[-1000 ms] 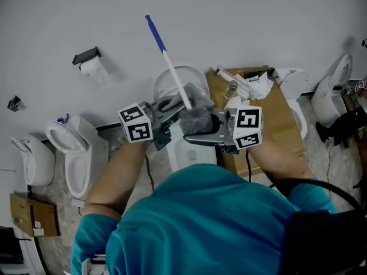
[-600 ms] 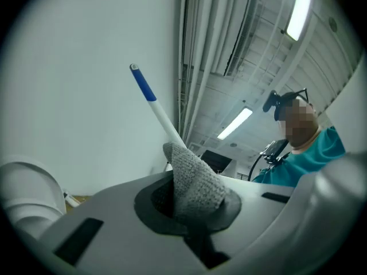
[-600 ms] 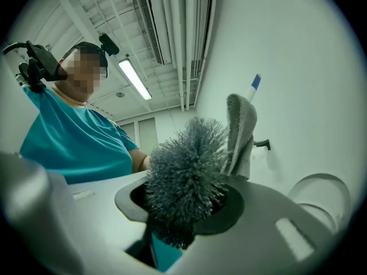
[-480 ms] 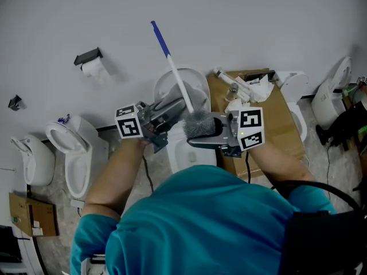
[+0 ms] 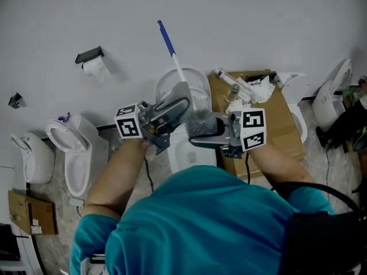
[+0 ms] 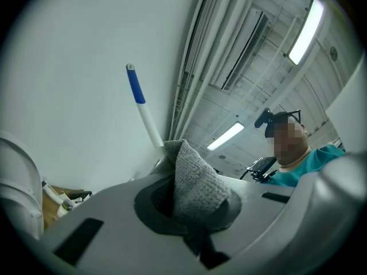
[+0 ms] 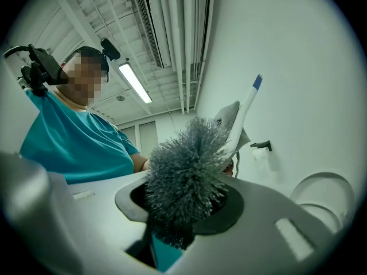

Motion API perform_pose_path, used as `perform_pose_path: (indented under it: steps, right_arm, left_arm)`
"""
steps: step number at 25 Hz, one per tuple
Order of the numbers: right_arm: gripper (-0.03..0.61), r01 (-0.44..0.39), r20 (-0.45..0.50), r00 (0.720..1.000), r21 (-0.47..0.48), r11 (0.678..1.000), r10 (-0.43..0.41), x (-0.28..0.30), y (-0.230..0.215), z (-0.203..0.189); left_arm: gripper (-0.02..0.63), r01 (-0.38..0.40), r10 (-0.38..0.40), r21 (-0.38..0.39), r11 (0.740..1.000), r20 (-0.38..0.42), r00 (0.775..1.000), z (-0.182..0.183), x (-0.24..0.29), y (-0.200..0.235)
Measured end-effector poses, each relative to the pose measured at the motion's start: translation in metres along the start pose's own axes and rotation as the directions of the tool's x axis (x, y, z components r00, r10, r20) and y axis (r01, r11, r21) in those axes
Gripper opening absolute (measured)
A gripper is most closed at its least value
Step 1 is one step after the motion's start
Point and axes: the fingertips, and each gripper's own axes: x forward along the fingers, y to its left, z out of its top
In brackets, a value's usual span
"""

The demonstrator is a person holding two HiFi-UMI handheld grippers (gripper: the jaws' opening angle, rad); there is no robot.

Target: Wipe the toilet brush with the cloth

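Observation:
In the head view the toilet brush is held out in front of the person. Its grey bristle head sits in my right gripper, which is shut on it. The white handle with a blue end slants up and to the left. My left gripper is shut on the grey cloth, which is wrapped round the handle just above the bristles. The left gripper view shows the cloth bunched in the jaws and the handle rising behind. The right gripper view shows the bristle head, the handle and the cloth.
A white toilet stands against the wall right behind the grippers. More toilets stand at the left and the right. A cardboard box with clutter is at the right. A paper holder hangs on the wall.
The left gripper has risen and rolled, and the cloth has slid up onto the handle. The handle's blue end has swung a little to the right. The right gripper has kept its place.

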Motion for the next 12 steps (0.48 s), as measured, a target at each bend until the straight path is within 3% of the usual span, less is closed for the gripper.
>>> perform_pose_path:
  steps: [6,12]
  right_arm:
    - [0.144,-0.065,0.077,0.995,-0.019,0.998,0.066,-0.005,0.013,0.026]
    - [0.146,-0.089,0.062,0.994,-0.007,0.996,0.089,0.001,0.015,0.02]
  left_arm:
    - [0.012,-0.064,0.064,-0.032,0.997,0.0,0.998,-0.008,-0.009,0.017]
    - [0.012,0.002,-0.001,-0.083,0.997,0.015,1.0,-0.018,0.003,0.009]
